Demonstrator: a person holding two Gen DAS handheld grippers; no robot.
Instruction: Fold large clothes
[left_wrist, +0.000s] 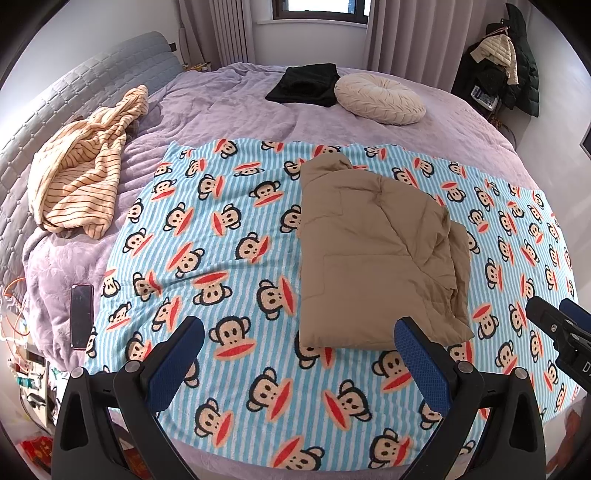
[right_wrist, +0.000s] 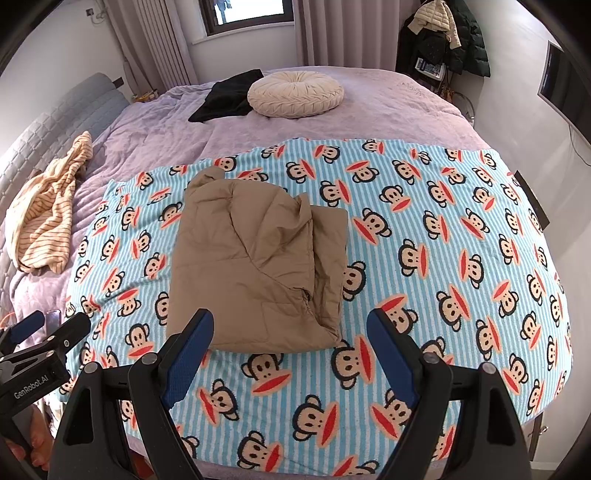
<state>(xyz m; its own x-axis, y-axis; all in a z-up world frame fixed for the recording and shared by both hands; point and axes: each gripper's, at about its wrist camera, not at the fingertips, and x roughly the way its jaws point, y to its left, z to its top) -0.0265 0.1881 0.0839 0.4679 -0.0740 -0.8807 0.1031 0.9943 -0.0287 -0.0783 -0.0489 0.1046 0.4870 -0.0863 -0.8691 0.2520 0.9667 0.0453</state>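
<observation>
Left wrist view: I see a bed (left_wrist: 236, 99) under a monkey-print blanket (left_wrist: 229, 236) — folded tan jacket (left_wrist: 373, 254) lying on it, long axis running away toward the window (left_wrist: 321, 7). My left tongs (left_wrist: 299, 354) and right tongs (right_wrist: 291, 345) — both released, empty.

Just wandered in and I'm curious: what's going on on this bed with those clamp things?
A person holds a two-finger gripper in each hand over a monkey-print blanket. Both the left gripper and the right gripper are open and hold nothing. A tan padded jacket lies folded in front of them. A striped garment lies crumpled aside.
</observation>
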